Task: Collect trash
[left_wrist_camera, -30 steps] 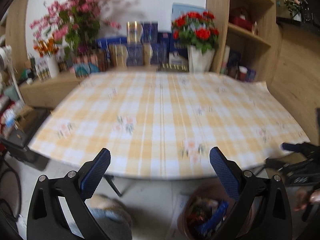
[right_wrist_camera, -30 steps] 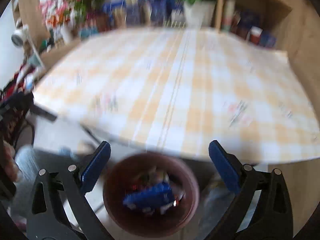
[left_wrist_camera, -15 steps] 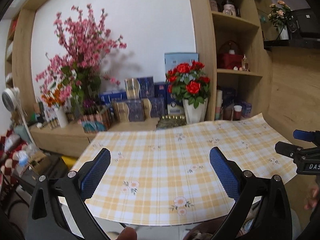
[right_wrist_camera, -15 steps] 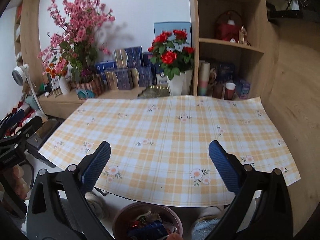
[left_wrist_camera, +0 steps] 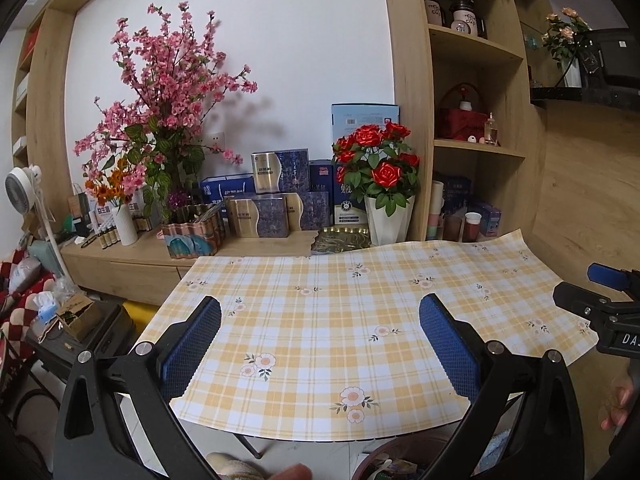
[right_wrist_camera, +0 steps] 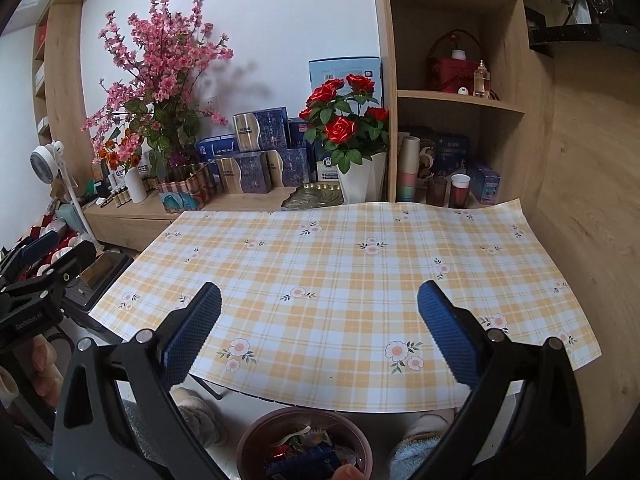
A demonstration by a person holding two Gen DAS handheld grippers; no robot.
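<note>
- Left wrist view: left gripper (left_wrist_camera: pixel 320 344) has its jaws wide apart with nothing between them, hovering over the near edge of the checked tablecloth (left_wrist_camera: pixel 320 320). No trash visible anywhere on the cloth. The brown bin (left_wrist_camera: pixel 384 462) only peeks in at the bottom edge, below and slightly right of this gripper, under the table's near edge. The right gripper (left_wrist_camera: pixel 600 296) shows at the far right.
- Right wrist view: right gripper (right_wrist_camera: pixel 320 332) also spread wide and empty. The bin (right_wrist_camera: pixel 304 444), already holding wrappers (right_wrist_camera: pixel 308 450), sits on the floor directly below it, almost centred between the fingers, so the right side is nearer the bin. It is round, so no long axis matters.
- Judgement: nothing left on the table to grab; collection looks finished or nearly so.
</note>
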